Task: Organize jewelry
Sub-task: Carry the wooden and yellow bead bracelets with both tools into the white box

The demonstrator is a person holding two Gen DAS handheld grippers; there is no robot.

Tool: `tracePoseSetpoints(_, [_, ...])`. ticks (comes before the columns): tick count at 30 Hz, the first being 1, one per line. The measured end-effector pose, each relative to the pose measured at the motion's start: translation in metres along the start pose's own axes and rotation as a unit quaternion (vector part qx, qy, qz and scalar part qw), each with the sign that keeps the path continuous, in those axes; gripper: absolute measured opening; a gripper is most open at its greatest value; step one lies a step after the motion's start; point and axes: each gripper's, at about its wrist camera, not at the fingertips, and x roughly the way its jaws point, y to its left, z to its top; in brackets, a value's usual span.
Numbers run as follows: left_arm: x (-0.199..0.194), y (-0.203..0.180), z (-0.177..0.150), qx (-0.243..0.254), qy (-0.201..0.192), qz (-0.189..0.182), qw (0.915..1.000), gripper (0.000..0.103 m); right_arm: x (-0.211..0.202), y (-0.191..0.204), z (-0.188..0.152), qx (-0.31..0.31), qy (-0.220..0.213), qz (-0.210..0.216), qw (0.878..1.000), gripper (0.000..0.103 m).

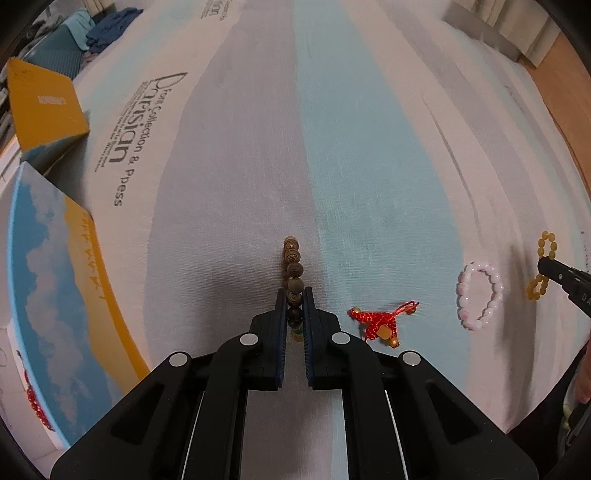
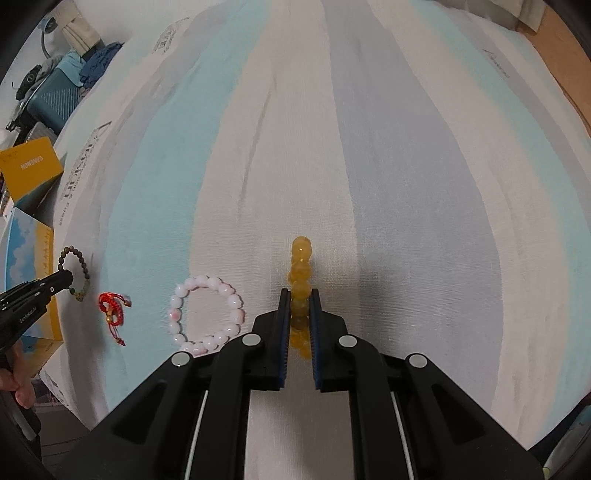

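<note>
My left gripper [image 1: 295,295] is shut on a brown wooden bead bracelet [image 1: 293,266], which stands edge-on between its pads. My right gripper [image 2: 300,295] is shut on a yellow bead bracelet [image 2: 301,258], also edge-on. A pink bead bracelet [image 2: 207,314] and a red knotted cord bracelet [image 2: 110,308] lie flat on the striped sheet between the two grippers. In the left wrist view the red cord [image 1: 384,321] lies just right of my left gripper, the pink bracelet [image 1: 480,295] farther right. The right gripper [image 1: 565,280] shows at the right edge, holding the yellow beads [image 1: 546,247].
A blue and yellow box [image 1: 66,295] with cloud print stands at the left, red beads [image 1: 35,402] at its near edge. A yellow box [image 1: 40,99] stands behind it. Folded clothes [image 1: 107,29] lie at the far left. The striped sheet [image 2: 369,166] stretches ahead.
</note>
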Motion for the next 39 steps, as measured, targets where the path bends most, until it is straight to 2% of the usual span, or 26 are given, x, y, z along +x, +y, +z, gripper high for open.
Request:
tracePoseSetpoints(14, [-0.034, -0.001, -0.001, -0.002, -0.018, -0.001, 0.9998, 0.007, -0.021, 0.014, 0.001, -0.007, -0.013, 0.006, 1.000, 0.009])
tracePoseSetpoints(20, [-0.054, 0.008, -0.007, -0.018, -0.026, -0.004, 0.9995, 0.007, -0.034, 0.033, 0.001, -0.016, -0.021, 0.013, 1.000, 0.009])
tracePoseSetpoints(31, [-0.103, 0.029, -0.017, -0.033, -0.060, 0.003, 0.9977, 0.007, -0.065, 0.099, 0.003, -0.052, -0.050, 0.034, 0.997, 0.009])
tracePoseSetpoints(39, [-0.130, 0.061, -0.030, -0.055, -0.076, 0.048, 0.9945, 0.007, -0.079, 0.155, -0.004, -0.088, -0.059, 0.044, 0.993, 0.009])
